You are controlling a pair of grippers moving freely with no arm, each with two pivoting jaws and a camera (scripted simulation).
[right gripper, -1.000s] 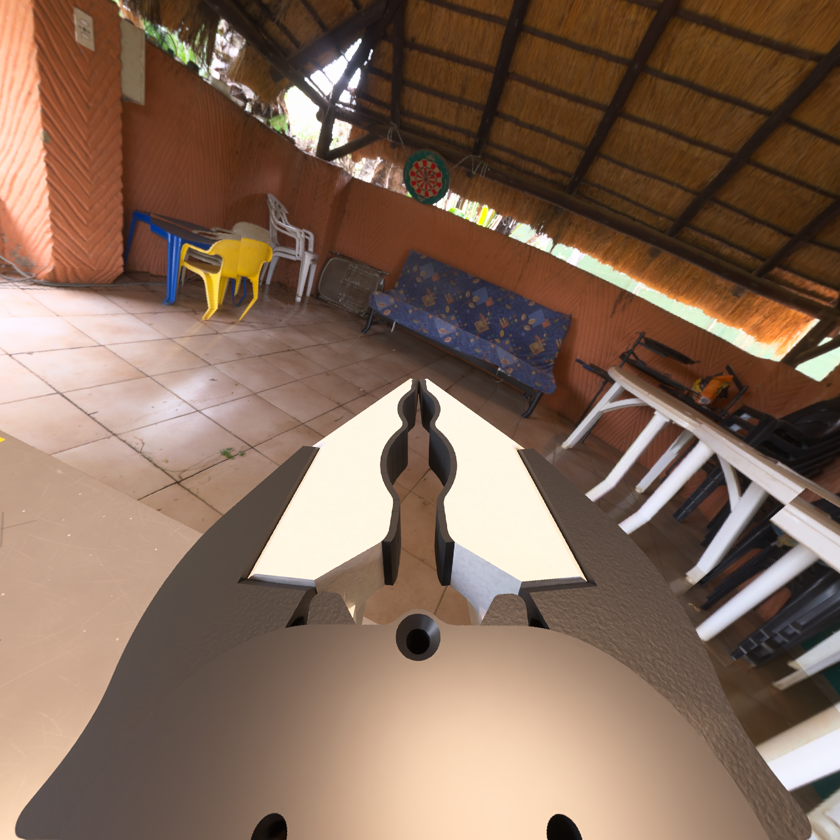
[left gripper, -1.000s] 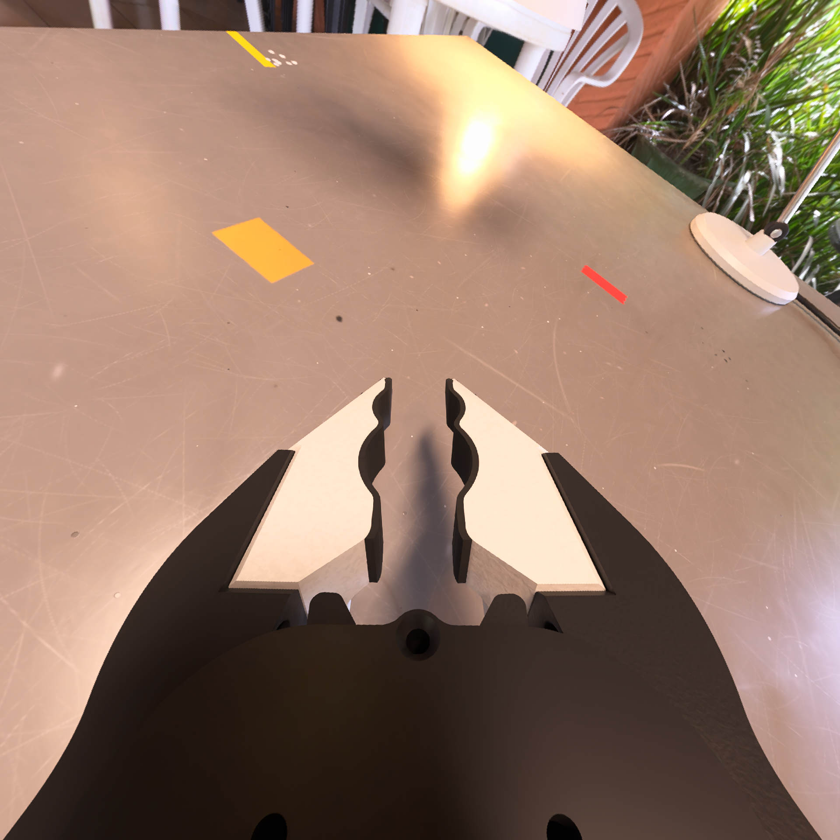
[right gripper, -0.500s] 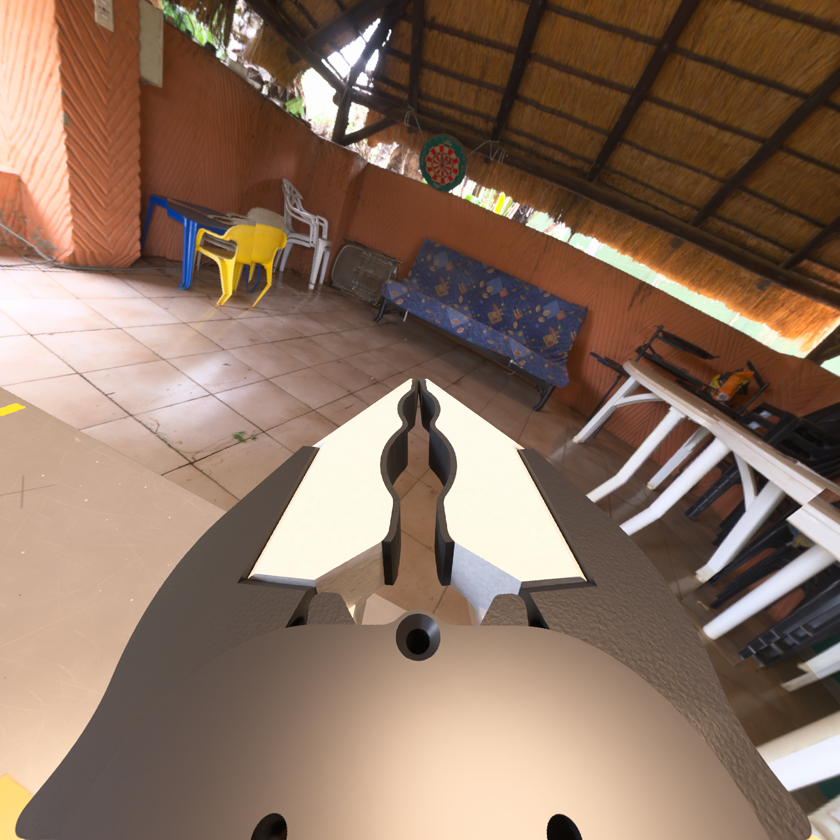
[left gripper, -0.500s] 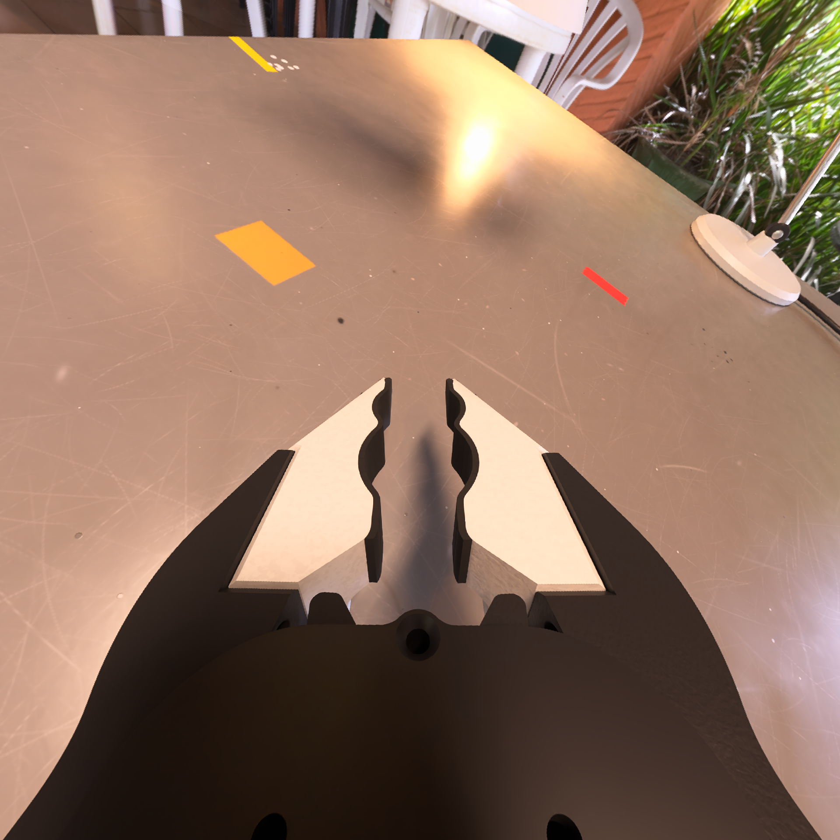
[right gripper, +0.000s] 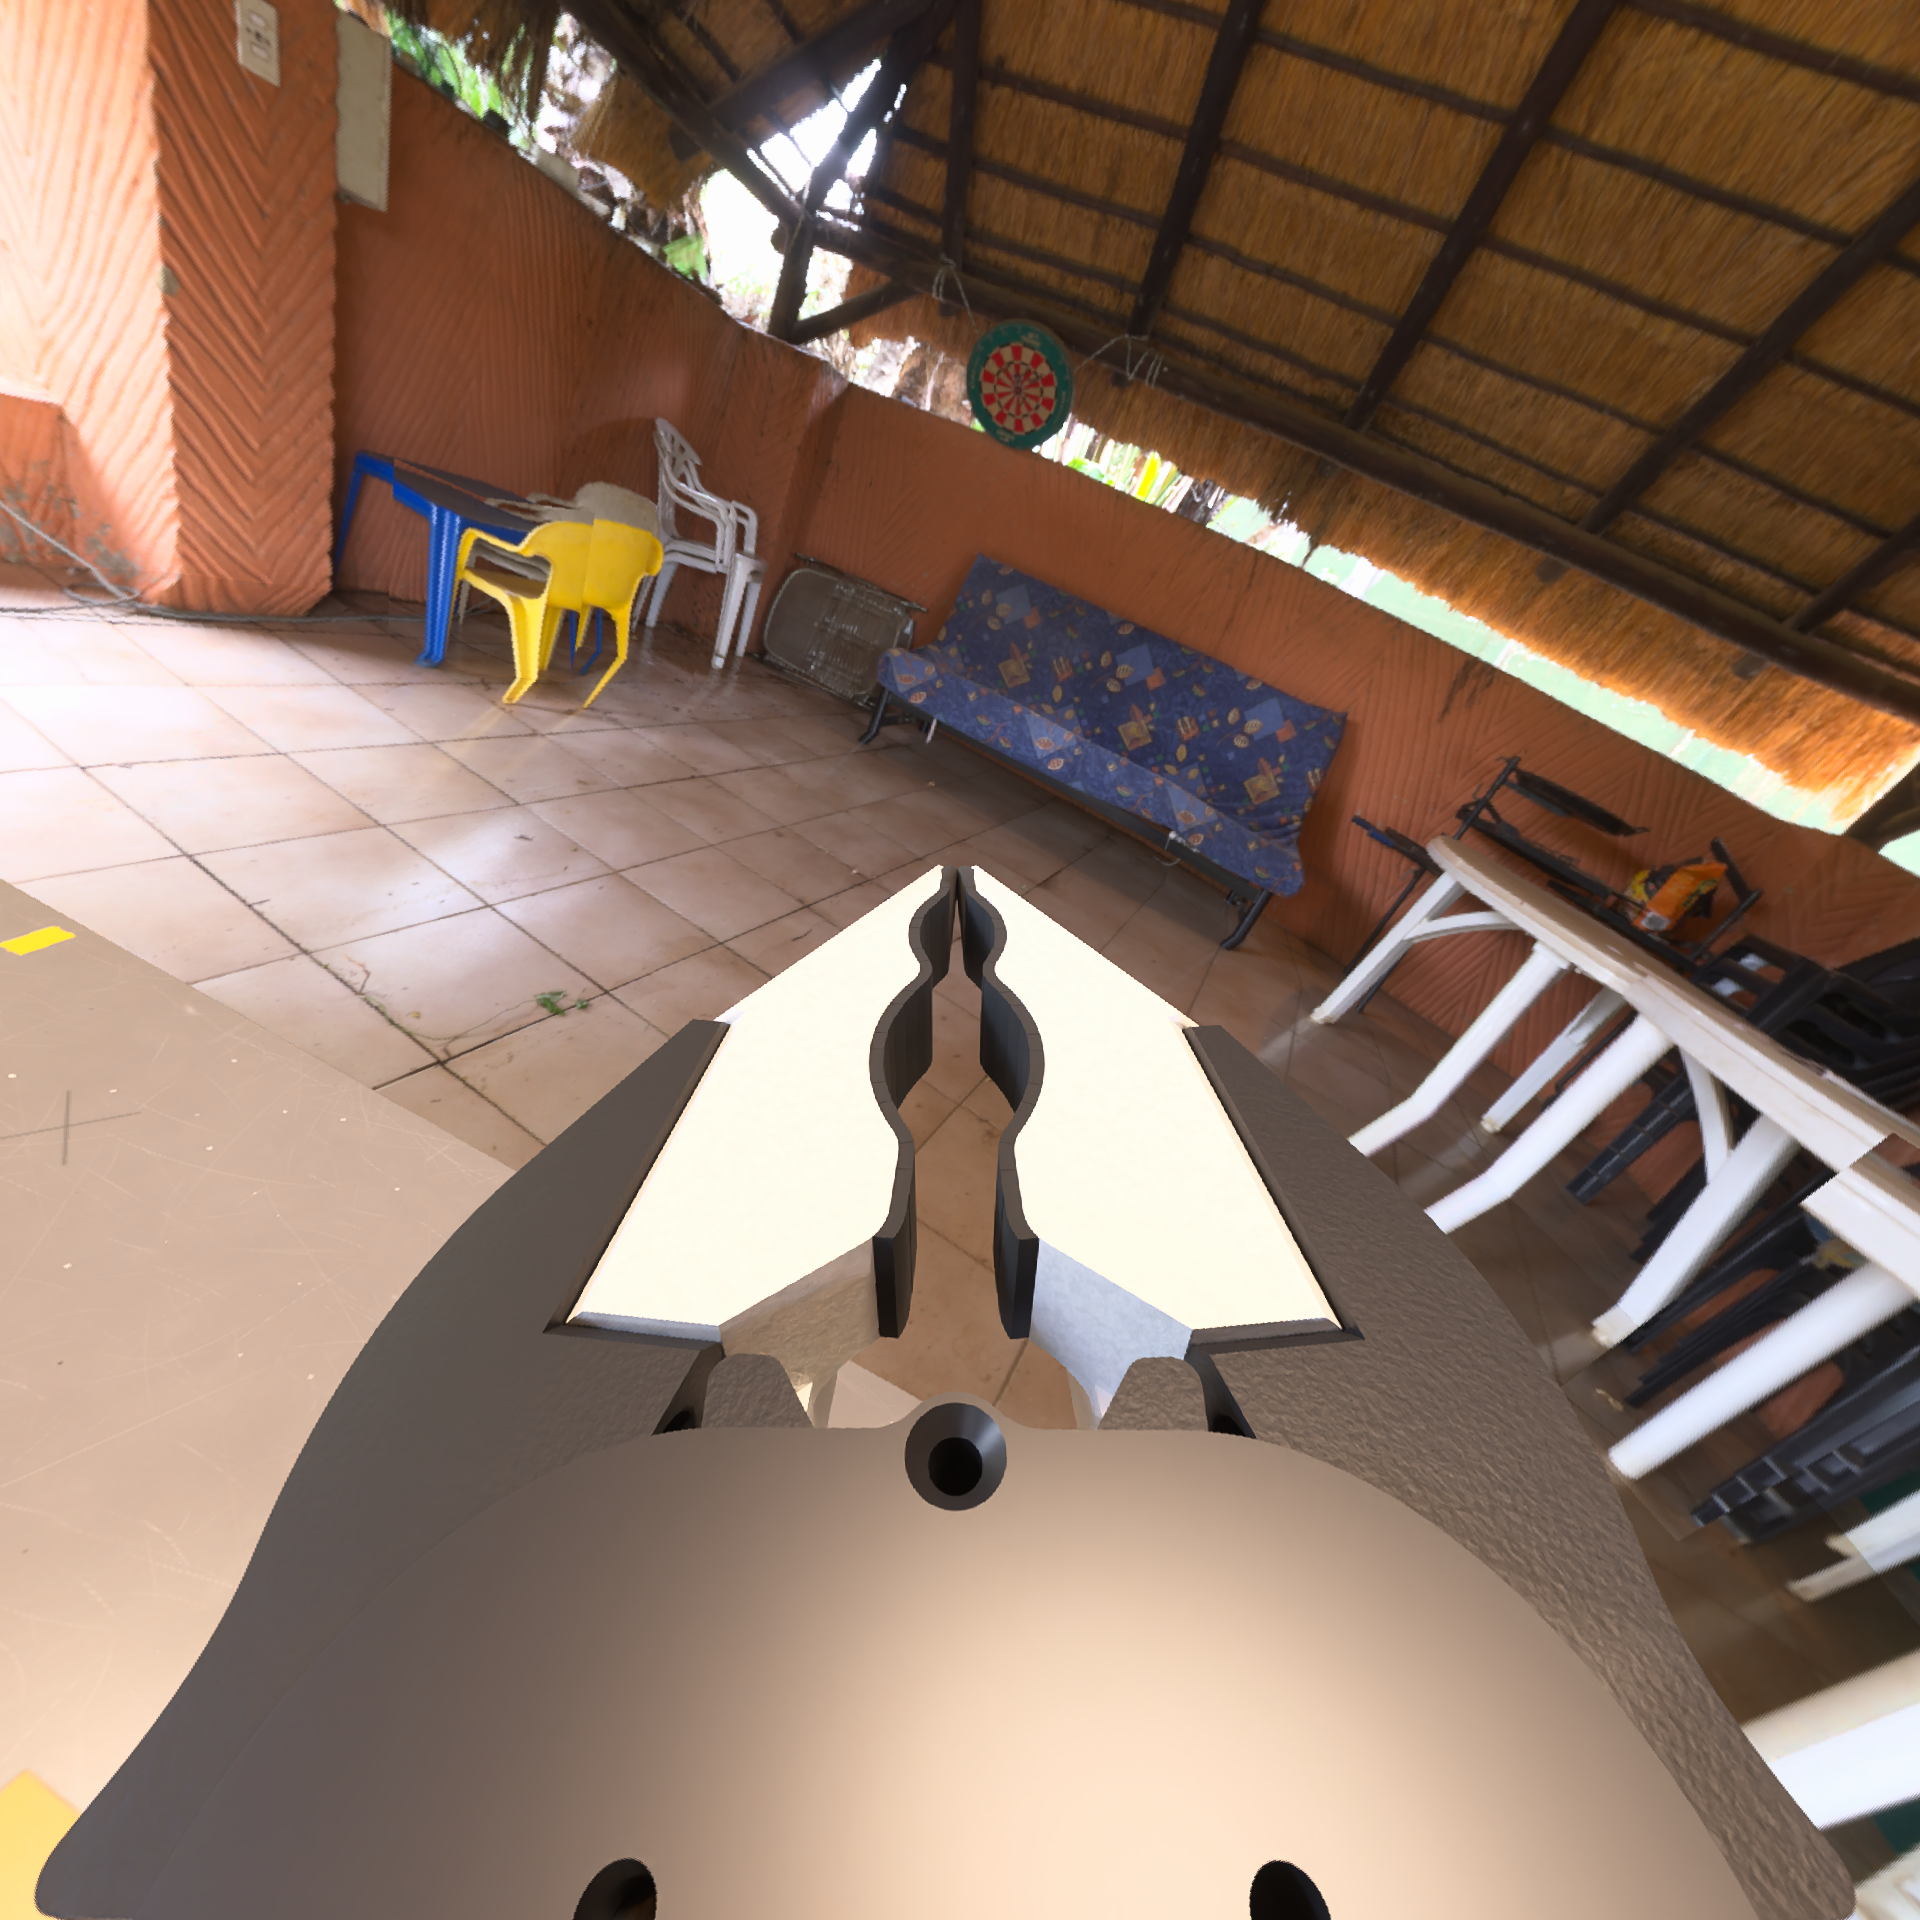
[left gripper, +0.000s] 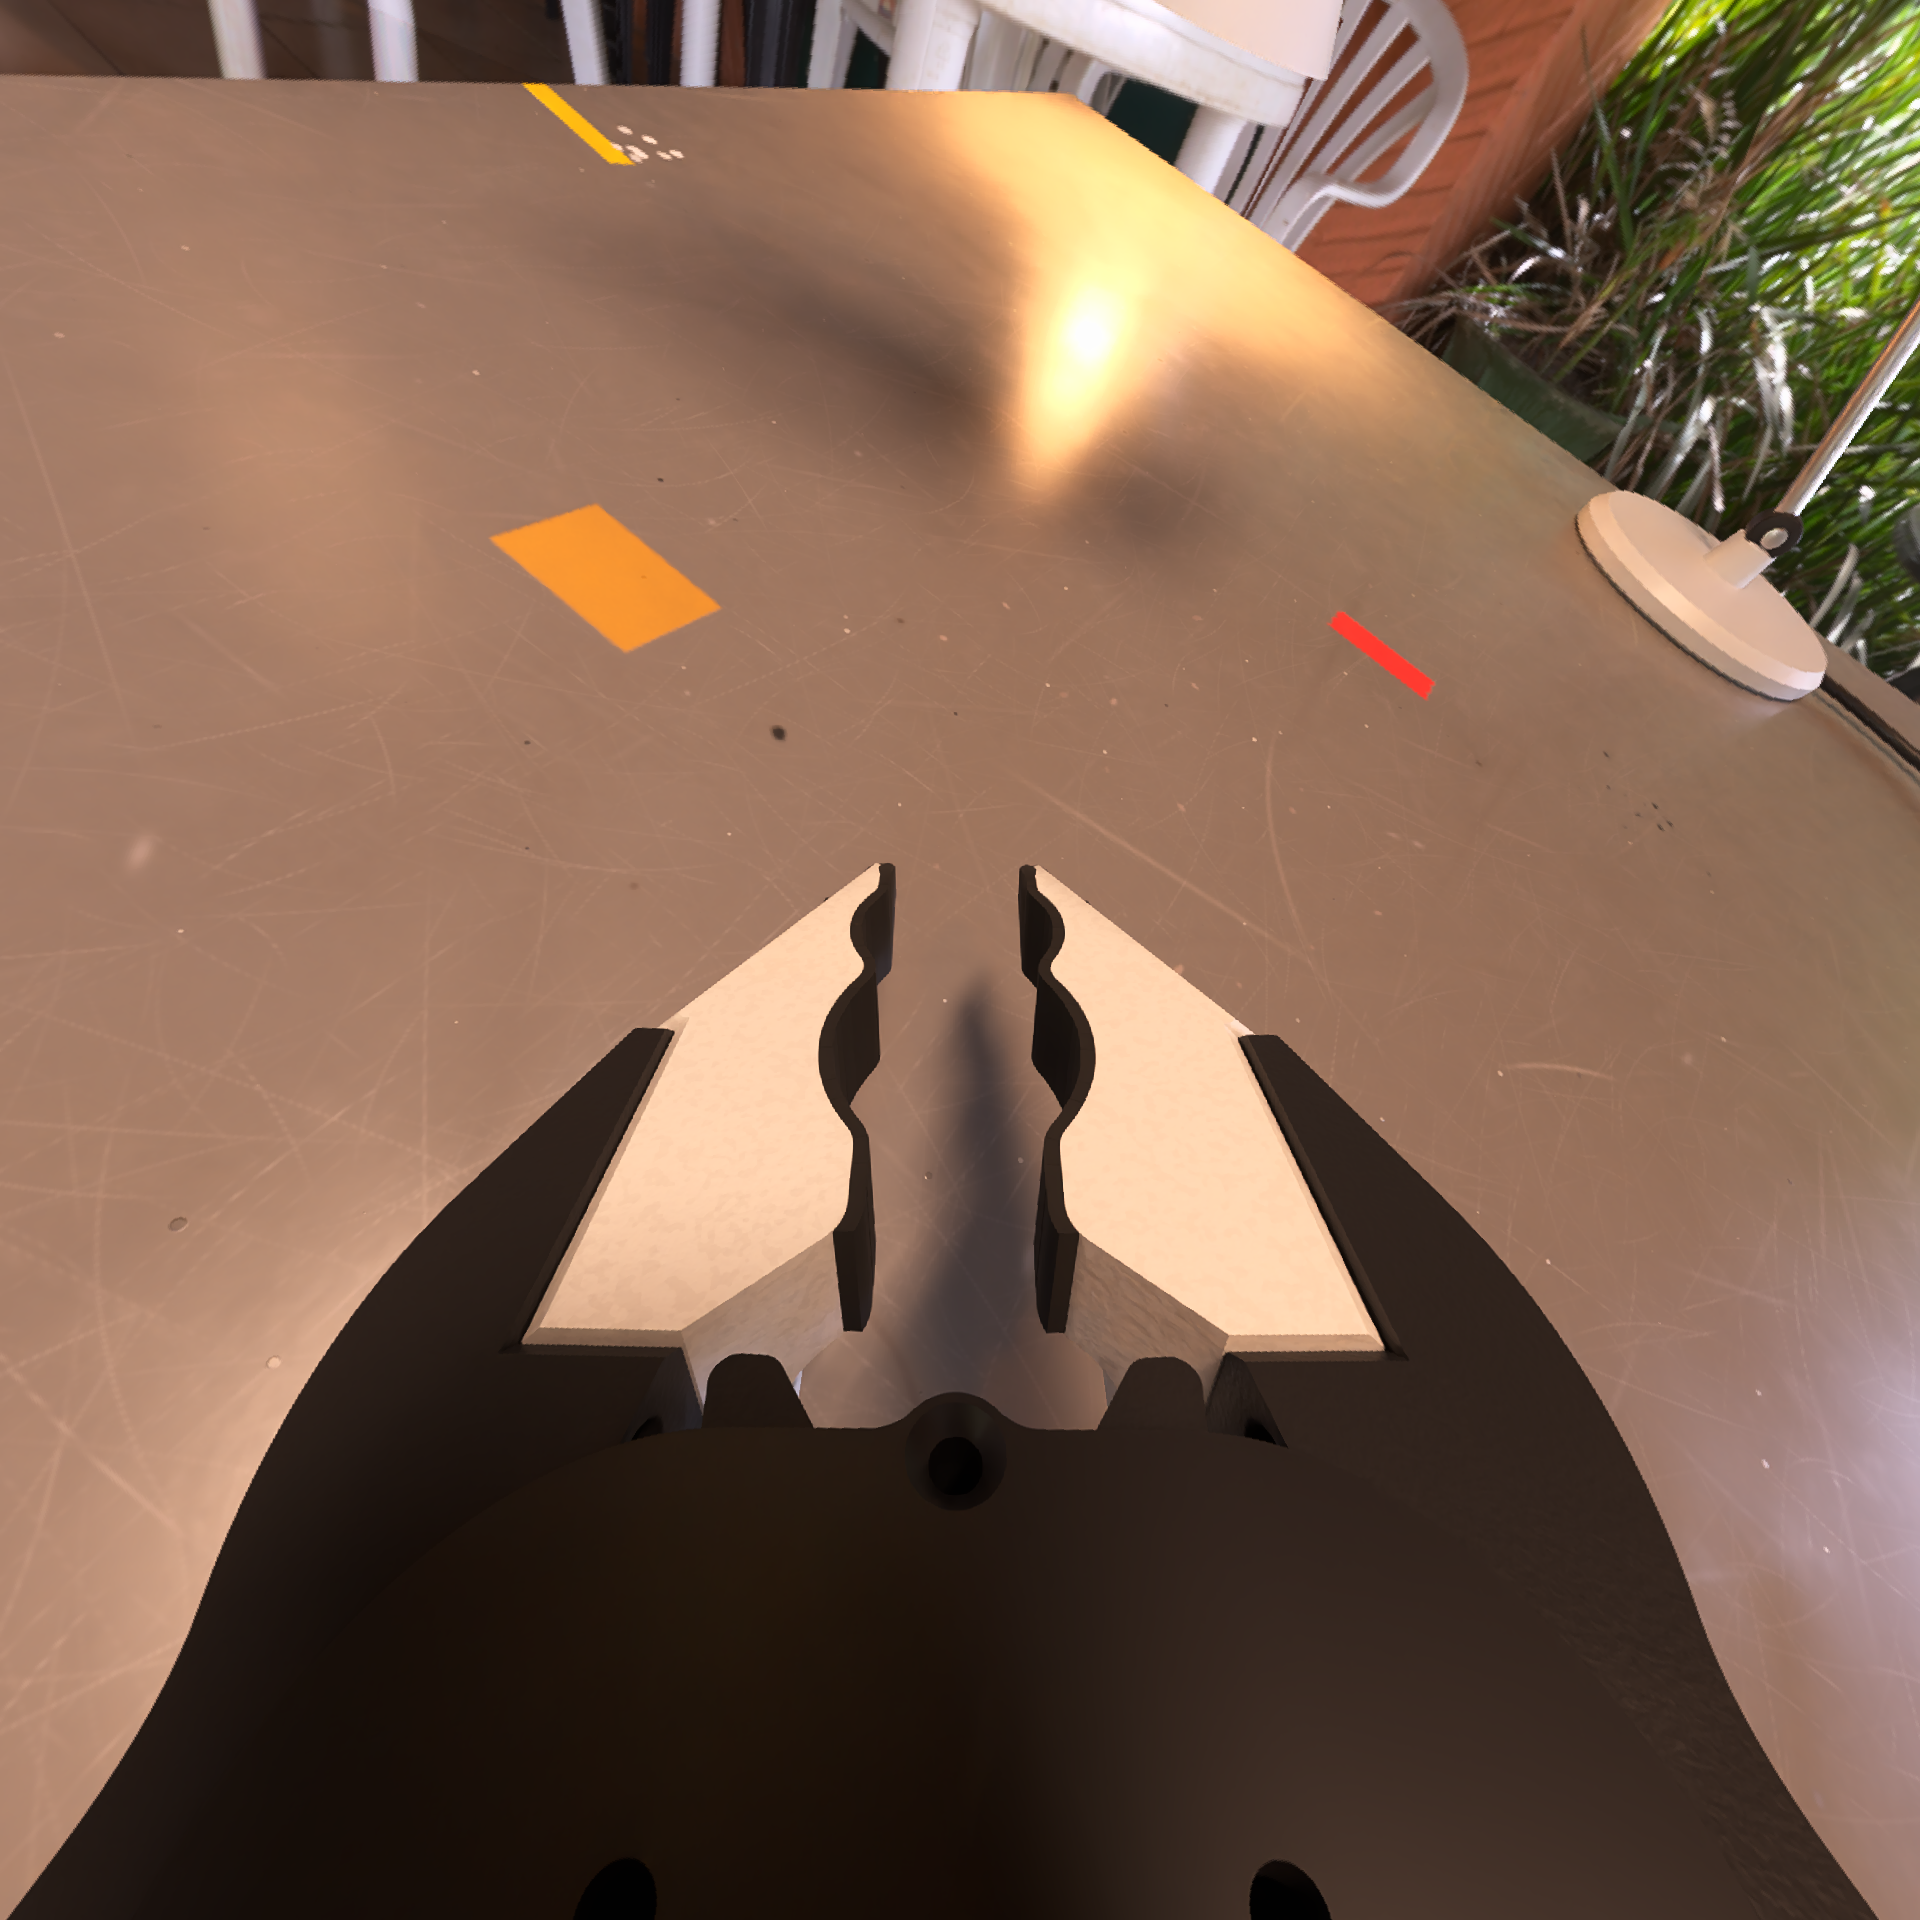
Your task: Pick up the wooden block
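No wooden block shows in either view. My left gripper (left gripper: 956, 878) hangs over the scratched brown table (left gripper: 312, 935); its jaws stand apart with nothing between them. My right gripper (right gripper: 956, 878) points out past the table's edge toward the room; its fingertips nearly touch and hold nothing. Only a corner of the table (right gripper: 156, 1247) shows at the left of the right wrist view.
On the table lie a flat orange rectangle (left gripper: 605, 577), a short red strip (left gripper: 1382, 652), a yellow strip (left gripper: 582, 123) at the far edge, and a white round lamp base (left gripper: 1704, 613) at the right edge. White chairs and plants stand beyond. A small yellow mark (right gripper: 36, 940) lies on the table corner.
The right wrist view has swung so more of the table corner and the tiled floor show at the left. The left gripper has drifted very slightly; its jaws stay the same.
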